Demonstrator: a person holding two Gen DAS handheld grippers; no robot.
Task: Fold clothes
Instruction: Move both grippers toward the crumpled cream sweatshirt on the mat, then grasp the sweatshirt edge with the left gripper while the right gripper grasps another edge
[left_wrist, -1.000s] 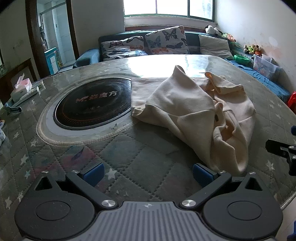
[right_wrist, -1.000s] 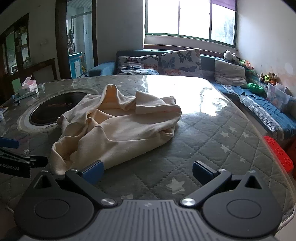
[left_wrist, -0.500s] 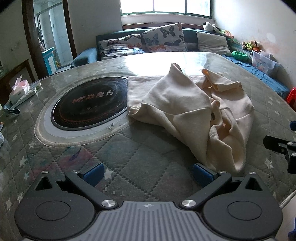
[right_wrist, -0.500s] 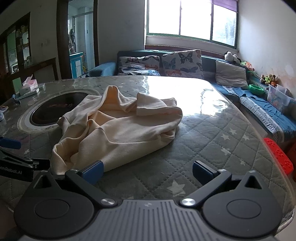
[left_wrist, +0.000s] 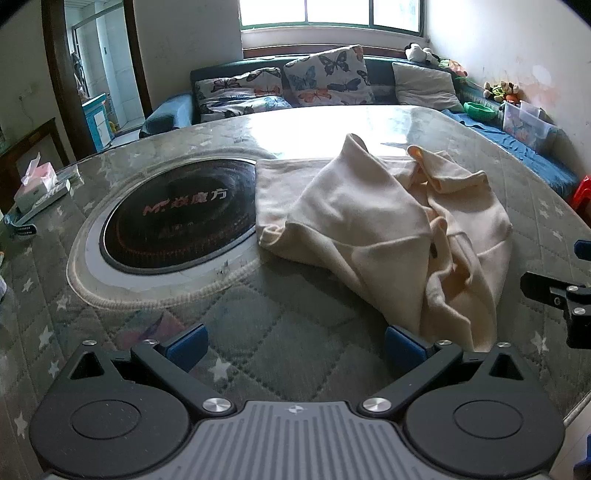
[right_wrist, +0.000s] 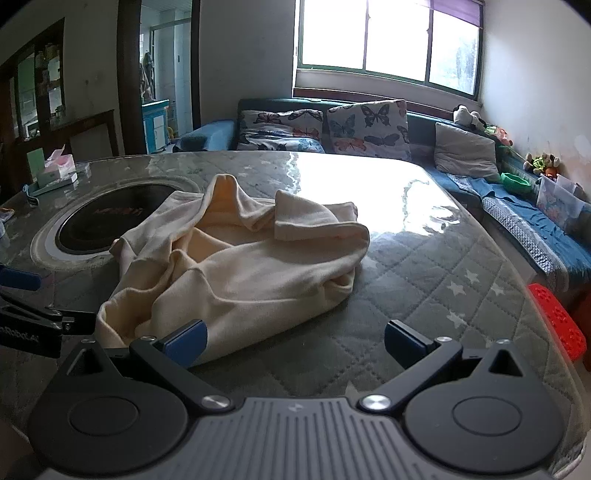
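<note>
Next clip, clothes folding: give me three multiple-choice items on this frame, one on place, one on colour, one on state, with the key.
1. Where does the garment lie?
A. on the sofa
B. on the table, beside the round black cooktop
C. on the floor

2. What colour is the garment?
A. cream
B. red
C. dark blue

3. What state are the left tongs and right tongs in?
A. both open, empty
B. both shut on cloth
C. left shut, right open

Key: B, it is heaped on the quilted table next to the cooktop; A, cream fabric throughout; A, the blue pads stand wide apart with nothing between them.

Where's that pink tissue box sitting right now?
The pink tissue box sits at the table's far left edge in the left wrist view, beyond the round black cooktop.
</note>
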